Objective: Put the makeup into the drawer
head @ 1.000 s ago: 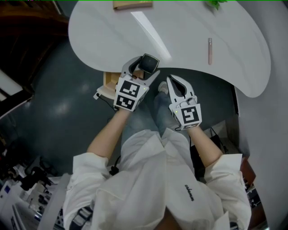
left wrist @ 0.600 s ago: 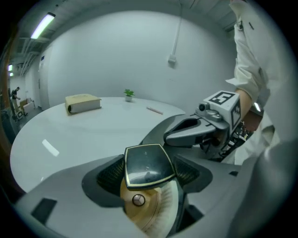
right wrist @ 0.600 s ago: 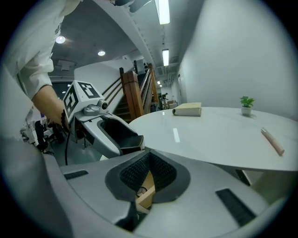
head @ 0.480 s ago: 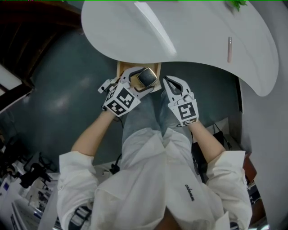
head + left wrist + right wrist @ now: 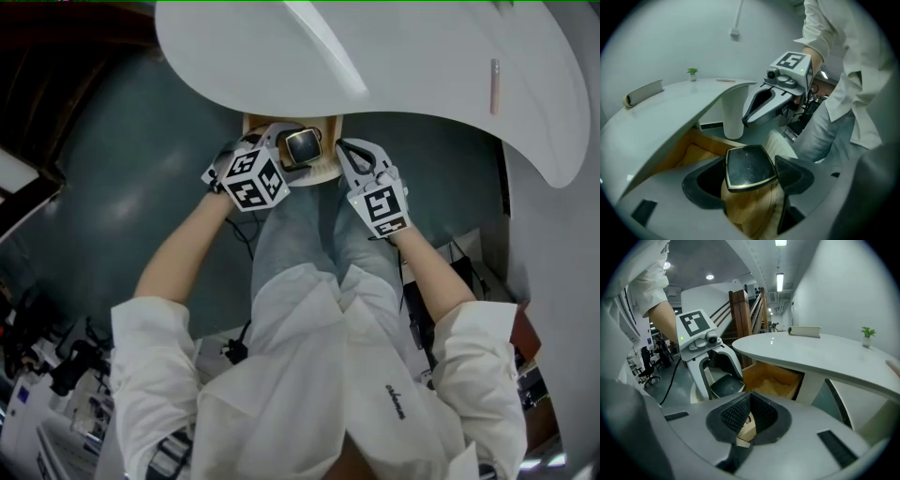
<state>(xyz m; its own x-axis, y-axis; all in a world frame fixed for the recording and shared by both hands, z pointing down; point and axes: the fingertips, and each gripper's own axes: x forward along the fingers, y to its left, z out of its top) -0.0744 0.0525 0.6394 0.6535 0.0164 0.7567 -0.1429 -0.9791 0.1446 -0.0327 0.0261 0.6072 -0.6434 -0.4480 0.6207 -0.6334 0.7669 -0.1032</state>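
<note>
The white worktop [image 5: 412, 56] curves across the top of the head view. Under its near edge a wooden drawer [image 5: 774, 377] stands pulled out, and what shows of its inside looks bare.

Both grippers hang just in front of it. The left gripper [image 5: 298, 155] has its jaws clamped on the sides of a dark makeup compact [image 5: 749, 168] with a thin gold edge. The compact lies nearly flat, lid up, held over the front part of the drawer and not yet resting in it. The right gripper [image 5: 749, 414] sits just beside the left one, at the drawer's front. Its jaws are closed together with nothing between them.

A slim pink stick [image 5: 494, 84] lies alone far off on the worktop, likely more makeup waiting its turn.

The step in hand looks like the set-down. It is best done by carrying the compact further in, past the front rim and clear of the worktop's underside, then lowering it level until it is close to the drawer floor. Only then should the jaws part, just enough to let it settle without sliding or tipping. The right gripper should keep clear of that path.
</note>
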